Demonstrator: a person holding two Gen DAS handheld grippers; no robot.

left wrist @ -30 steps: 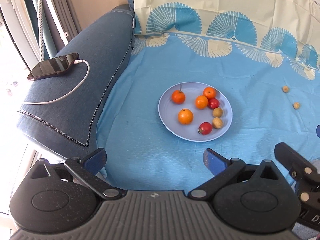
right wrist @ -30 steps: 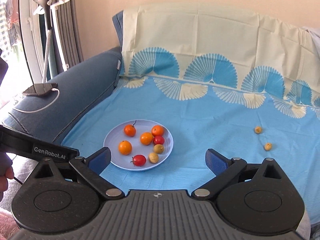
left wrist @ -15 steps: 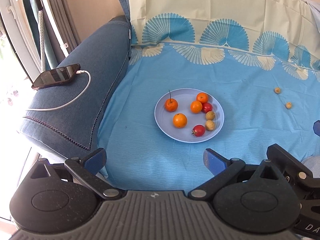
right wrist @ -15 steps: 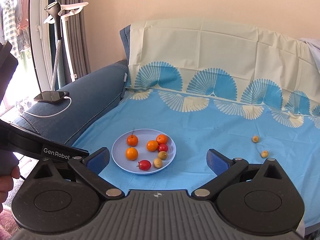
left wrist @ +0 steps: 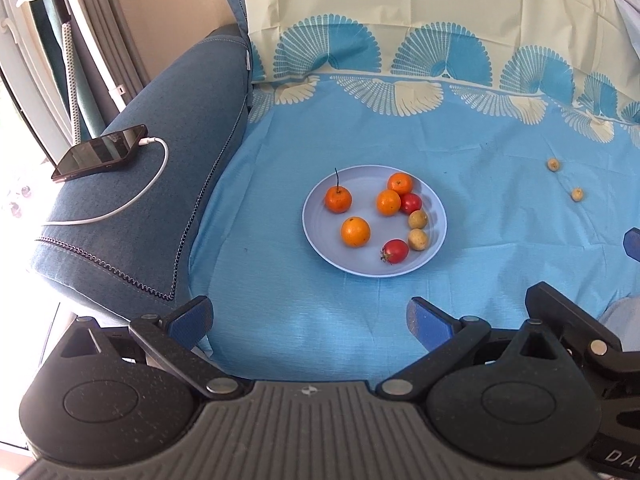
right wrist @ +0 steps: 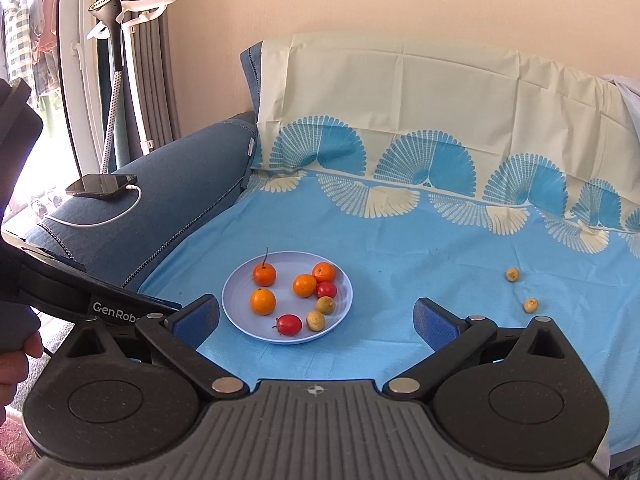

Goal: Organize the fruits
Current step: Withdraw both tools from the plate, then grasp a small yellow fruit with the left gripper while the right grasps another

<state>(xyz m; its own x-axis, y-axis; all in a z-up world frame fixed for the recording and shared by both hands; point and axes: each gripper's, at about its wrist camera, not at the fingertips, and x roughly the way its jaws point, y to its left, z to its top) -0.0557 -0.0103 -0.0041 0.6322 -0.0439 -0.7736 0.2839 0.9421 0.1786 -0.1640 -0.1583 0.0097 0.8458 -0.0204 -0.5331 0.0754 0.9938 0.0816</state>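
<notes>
Yellow-brown small fruits (right wrist: 512, 274) (right wrist: 531, 304) lie loose on the blue sheet (right wrist: 400, 248), well right of the plate (right wrist: 240, 280). Light, round, likely to roll; grip across the middle. Left gripper (left wrist: 310, 316) and right gripper (right wrist: 316, 318): jaws wide, empty.

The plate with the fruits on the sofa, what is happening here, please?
A person holds a gripper in each hand; the left gripper and the right gripper are both open and empty, above the blue sheet, short of the plate. The plate holds four oranges, two tomatoes and two small yellowish fruits. Two more small yellowish fruits lie loose on the sheet to the right, probably next to collect.
</notes>
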